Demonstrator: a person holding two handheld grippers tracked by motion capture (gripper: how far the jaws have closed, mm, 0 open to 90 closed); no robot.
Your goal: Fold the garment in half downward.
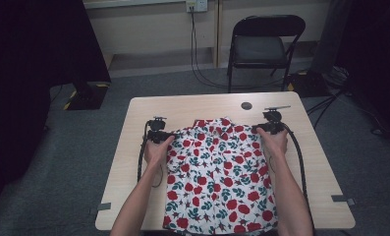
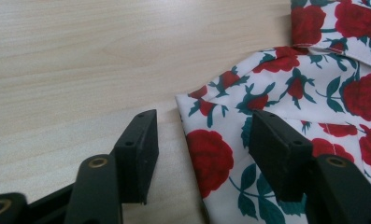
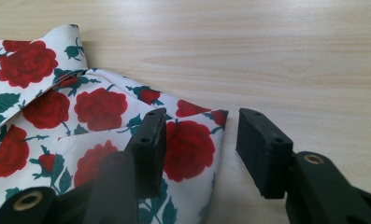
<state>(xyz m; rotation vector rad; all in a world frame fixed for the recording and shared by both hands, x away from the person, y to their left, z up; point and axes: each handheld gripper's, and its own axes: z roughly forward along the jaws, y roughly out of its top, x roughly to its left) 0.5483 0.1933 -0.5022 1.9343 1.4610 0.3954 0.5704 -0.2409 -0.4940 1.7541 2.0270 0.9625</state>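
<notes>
Shirt (image 1: 217, 177): white cloth with red roses and green leaves, lying flat on the worktop (image 1: 133, 162), hem at 6 o'clock by the near edge, collar at 12 o'clock.
Shirt place: middle of the worktop, slightly toward 6 o'clock, with bare wood at 9, 12 and 3 o'clock.
Left claw (image 2: 202, 144): jaws partly spread, straddling the shirt's shoulder corner; the edge of the cloth runs between them.
Left claw contact: one jaw stands over the printed cloth, the other over bare wood just beside the edge; the pads do not pinch the fabric.
Right claw (image 3: 199, 140): jaws partly spread, astride the other shoulder corner.
Right claw contact: one jaw over the rose print, the other over bare wood beside the corner; nothing is gripped.
Claws in the high view: left claw (image 1: 170, 134) at 9 o'clock of the collar, right claw (image 1: 257, 129) at 3 o'clock of it, each at a top corner of the shirt.
Hands: left hand (image 1: 156, 149) and right hand (image 1: 275, 142) come in from 6 o'clock along the shirt's sides.
Round dark disc (image 1: 246, 105): on the worktop at 12 o'clock of the shirt, apart from it.
Folding chair (image 1: 261, 44): on the floor beyond the worktop at 12 o'clock.
</notes>
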